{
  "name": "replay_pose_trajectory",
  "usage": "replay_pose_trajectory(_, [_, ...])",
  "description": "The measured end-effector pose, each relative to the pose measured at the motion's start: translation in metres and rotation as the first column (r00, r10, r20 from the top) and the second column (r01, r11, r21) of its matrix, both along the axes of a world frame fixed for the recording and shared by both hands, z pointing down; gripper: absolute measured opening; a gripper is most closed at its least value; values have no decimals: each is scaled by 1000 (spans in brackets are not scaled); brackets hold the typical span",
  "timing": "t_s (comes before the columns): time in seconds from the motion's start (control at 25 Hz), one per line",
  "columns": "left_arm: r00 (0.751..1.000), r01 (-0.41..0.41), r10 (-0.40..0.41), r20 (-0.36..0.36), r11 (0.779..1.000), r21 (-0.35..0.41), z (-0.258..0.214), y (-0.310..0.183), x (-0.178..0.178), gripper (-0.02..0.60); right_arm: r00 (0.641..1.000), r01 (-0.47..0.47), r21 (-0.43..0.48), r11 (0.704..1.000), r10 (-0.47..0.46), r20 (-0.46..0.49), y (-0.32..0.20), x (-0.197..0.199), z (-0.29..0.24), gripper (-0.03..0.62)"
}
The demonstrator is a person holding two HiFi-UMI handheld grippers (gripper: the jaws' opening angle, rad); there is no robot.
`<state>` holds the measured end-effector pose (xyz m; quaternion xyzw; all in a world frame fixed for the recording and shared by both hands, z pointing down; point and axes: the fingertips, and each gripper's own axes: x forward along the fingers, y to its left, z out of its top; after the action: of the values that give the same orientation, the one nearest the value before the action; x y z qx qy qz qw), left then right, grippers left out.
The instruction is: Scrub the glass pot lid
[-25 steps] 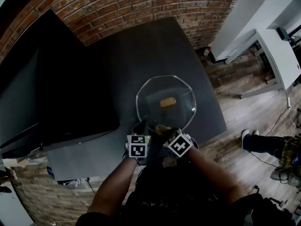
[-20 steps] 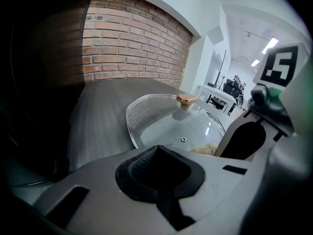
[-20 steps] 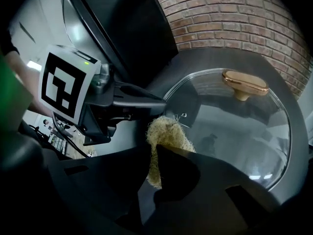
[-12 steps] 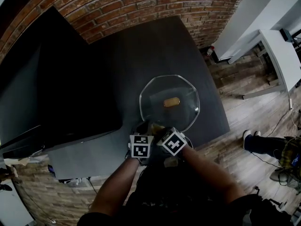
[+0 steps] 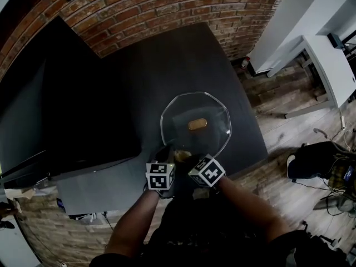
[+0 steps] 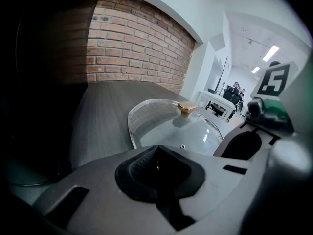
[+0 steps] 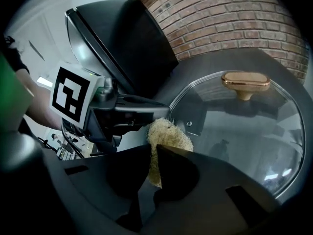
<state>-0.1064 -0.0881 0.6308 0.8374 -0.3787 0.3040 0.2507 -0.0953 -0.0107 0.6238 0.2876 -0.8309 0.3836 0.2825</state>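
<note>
The glass pot lid [image 5: 211,115] lies on the black table, its tan knob [image 5: 197,124] on top. My left gripper [image 5: 167,152] is at the lid's near rim, jaws shut on that rim; in the left gripper view the gripper [image 6: 156,166] shows closed pads with the lid [image 6: 166,126] and knob [image 6: 187,107] beyond. My right gripper [image 5: 186,157] sits beside it, shut on a yellowish fibrous scrubber [image 5: 182,156]. In the right gripper view the scrubber [image 7: 168,133] pokes out of the gripper [image 7: 152,161] and touches the lid [image 7: 244,131] near its edge, next to the left gripper [image 7: 146,109].
The black table [image 5: 167,65] meets a brick wall [image 5: 150,4] at the back. A large black panel [image 5: 67,110] stands on the left. The table's right edge drops to a wood floor [image 5: 278,121], with a white desk [image 5: 334,60] and a dark bundle [image 5: 314,157] there.
The right gripper has slid the scrubber a little to the left along the lid's near rim. The left gripper has stayed on the rim. A dark bundle now shows on the floor at right.
</note>
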Motion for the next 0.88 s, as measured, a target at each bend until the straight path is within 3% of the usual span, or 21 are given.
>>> replay_pose_trajectory(0.2, [994,71,-59,-92,990,125,-47,-14,3,32,998,-48,91,995,43,54,-4,23,-26,41])
replay_pose_trajectory(0.32, [984,118,-89,-154,974,194,-80,-17,5,32,989,-117,185,976,96,116,-14,44,-57,41])
replay_pose_trajectory(0.6, [963,175,-100,-249,938,299,-146,-9,20,32,958,-262,378,888,192,213,-30,102,-132,41])
replay_pose_trajectory(0.88, [958,204,-109,-265,908,366,-187,5,37,32,956,-284,524,803,195,220,-34,140,-190,41])
